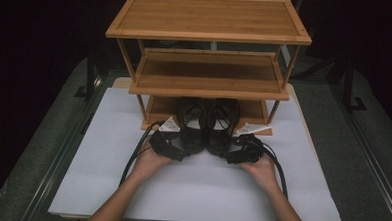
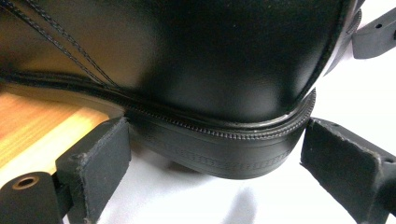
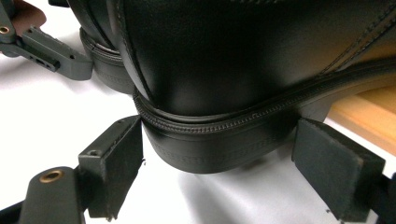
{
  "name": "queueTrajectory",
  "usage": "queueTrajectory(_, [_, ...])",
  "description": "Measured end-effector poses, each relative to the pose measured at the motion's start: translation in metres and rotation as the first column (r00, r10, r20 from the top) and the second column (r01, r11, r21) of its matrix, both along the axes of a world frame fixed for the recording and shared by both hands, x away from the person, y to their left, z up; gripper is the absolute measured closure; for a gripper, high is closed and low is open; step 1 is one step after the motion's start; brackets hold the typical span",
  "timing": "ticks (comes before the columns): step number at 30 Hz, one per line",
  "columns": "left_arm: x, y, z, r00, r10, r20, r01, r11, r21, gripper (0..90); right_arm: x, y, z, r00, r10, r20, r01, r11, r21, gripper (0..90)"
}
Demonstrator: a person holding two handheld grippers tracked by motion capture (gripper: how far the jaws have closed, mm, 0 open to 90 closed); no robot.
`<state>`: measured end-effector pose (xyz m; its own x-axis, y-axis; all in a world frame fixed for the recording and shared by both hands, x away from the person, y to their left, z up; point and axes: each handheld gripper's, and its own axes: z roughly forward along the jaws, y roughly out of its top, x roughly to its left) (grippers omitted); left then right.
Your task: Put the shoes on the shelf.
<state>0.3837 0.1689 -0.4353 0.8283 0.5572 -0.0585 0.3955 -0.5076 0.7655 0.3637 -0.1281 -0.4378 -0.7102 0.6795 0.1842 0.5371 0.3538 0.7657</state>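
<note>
- The left gripper sits low on the white table, its jaws spread wide around the heel of the left shoe.
- In the left gripper view the heel lies between the two pads; one pad stands just beside the sole edge and may touch it, the other stands clear of it, so nothing is clamped.
- The right gripper is set the same way behind the right shoe, jaws wide apart.
- In the right gripper view that shoe's heel fills the gap between the pads; the near pad is just beside the sole rim, the far pad apart from it.
- Ahead of both grippers the two black shoes stand side by side, touching, toes in on the bottom board of the wooden rack, heels out over the table.
- A hand holds each gripper from behind.
</note>
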Motion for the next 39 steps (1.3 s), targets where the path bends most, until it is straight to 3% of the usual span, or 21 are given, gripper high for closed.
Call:
queueTrajectory(1, [0.003,0.0,0.0,1.0,0.006,0.0,-0.006,0.9999,-0.013,8.3,0.001,0.0,0.0,1.0,-0.002,-0.001,0.002,1.0,0.005,16.5])
queueTrajectory(12, [0.039,-0.003,0.006,0.999,0.042,0.014,-0.042,0.9991,-0.001,8.2,0.039,0.001,0.002,0.9993,-0.036,-0.006,0.036,0.999,0.04,16.5])
queueTrajectory(25, [0.07,-0.008,-0.001,0.9926,0.118,0.029,-0.118,0.993,0.003,8.4,0.069,0.012,-0.002,0.9959,-0.09,0.009,0.09,0.996,-0.001,16.5])
queueTrajectory(26, [0.072,-0.009,-0.002,0.9925,0.12,0.022,-0.12,0.9927,-0.01,8.4,0.072,0.013,-0.004,0.9958,-0.09,0.012,0.09,0.996,-0.007,16.5])
queueTrajectory(34, [0.08,-0.012,-0.006,0.9916,0.127,0.024,-0.128,0.9914,0.028,8.4,0.082,0.011,-0.01,0.9954,-0.094,0.02,0.094,0.995,-0.028,16.5])
queueTrajectory(39, [0.081,-0.013,-0.01,0.9921,0.124,0.016,-0.125,0.9918,0.03,8.6,0.083,0.006,-0.014,0.9952,-0.097,-0.008,0.097,0.995,-0.006,17.9])
